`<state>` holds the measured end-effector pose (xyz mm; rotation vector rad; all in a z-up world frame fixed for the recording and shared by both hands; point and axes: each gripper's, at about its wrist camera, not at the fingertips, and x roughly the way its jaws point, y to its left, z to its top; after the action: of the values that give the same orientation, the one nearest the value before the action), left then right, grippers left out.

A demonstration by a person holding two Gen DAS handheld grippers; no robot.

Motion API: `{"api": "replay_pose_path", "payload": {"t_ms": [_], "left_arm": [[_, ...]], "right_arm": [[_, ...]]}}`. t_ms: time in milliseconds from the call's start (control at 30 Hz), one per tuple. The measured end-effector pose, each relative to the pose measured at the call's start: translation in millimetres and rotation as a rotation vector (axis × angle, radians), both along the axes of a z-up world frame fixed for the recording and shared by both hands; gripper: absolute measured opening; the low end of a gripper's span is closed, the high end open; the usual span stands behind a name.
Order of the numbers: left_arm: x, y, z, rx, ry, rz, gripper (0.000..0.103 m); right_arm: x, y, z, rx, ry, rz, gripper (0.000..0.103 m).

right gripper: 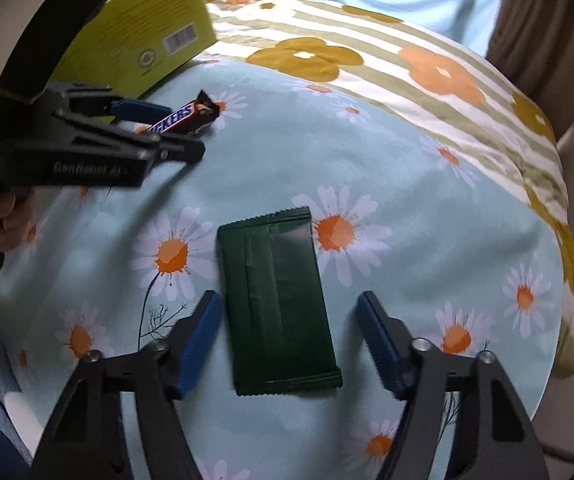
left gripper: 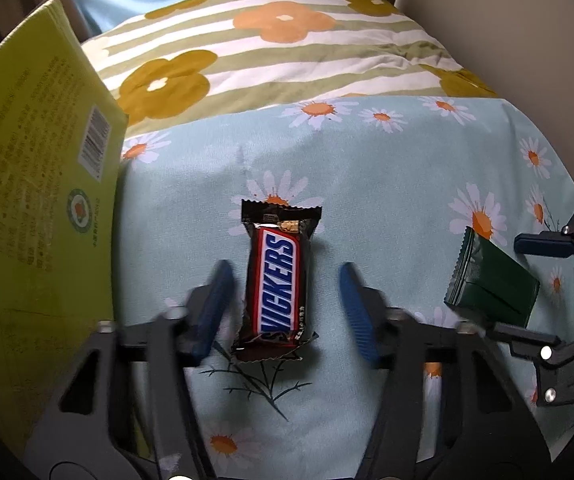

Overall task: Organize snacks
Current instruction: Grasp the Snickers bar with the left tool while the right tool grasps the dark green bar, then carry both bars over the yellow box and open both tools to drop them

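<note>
A Snickers bar (left gripper: 277, 280) lies on the daisy-print cloth (left gripper: 387, 184), between the open fingers of my left gripper (left gripper: 285, 276), which do not touch it. A dark green snack packet (right gripper: 277, 300) lies flat between the open fingers of my right gripper (right gripper: 291, 308), also untouched. In the left wrist view the green packet (left gripper: 491, 280) sits to the right, with the right gripper (left gripper: 559, 276) beside it. In the right wrist view the Snickers bar (right gripper: 183, 116) and the left gripper (right gripper: 155, 128) are at the upper left.
A yellow-green box (left gripper: 35, 184) stands at the left edge of the cloth, and shows in the right wrist view (right gripper: 147, 36) too. A striped flowered pillow (left gripper: 271, 52) lies behind. The cloth drops off at the right (right gripper: 551, 280).
</note>
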<state>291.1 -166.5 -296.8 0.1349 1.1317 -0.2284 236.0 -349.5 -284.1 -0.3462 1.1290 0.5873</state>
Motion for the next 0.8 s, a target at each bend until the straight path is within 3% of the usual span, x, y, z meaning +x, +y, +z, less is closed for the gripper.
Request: {"api": "replay_pose_path", "payload": {"t_ms": [33,100,567,800], "left_arm": [[0,0,1,0.004,0.002,0.001,0.025],[0,0,1,0.008,0.010,-0.003,0.026],[-2,-5,5,0.016,0.011,0.009,0.025],[-10,-13,25,-0.004,-0.021,0.001,0.025]], "right_arm": [[0,2,0,-0.012,-0.008,0.010,0.051],[0,5,1,-0.020,-0.017,0.026,0.042],[-3,-4,8,0.012,-0.030,-0.043,0.040],[-2,-17,26,0.049,-0.039,-0.108,0.040]]}}
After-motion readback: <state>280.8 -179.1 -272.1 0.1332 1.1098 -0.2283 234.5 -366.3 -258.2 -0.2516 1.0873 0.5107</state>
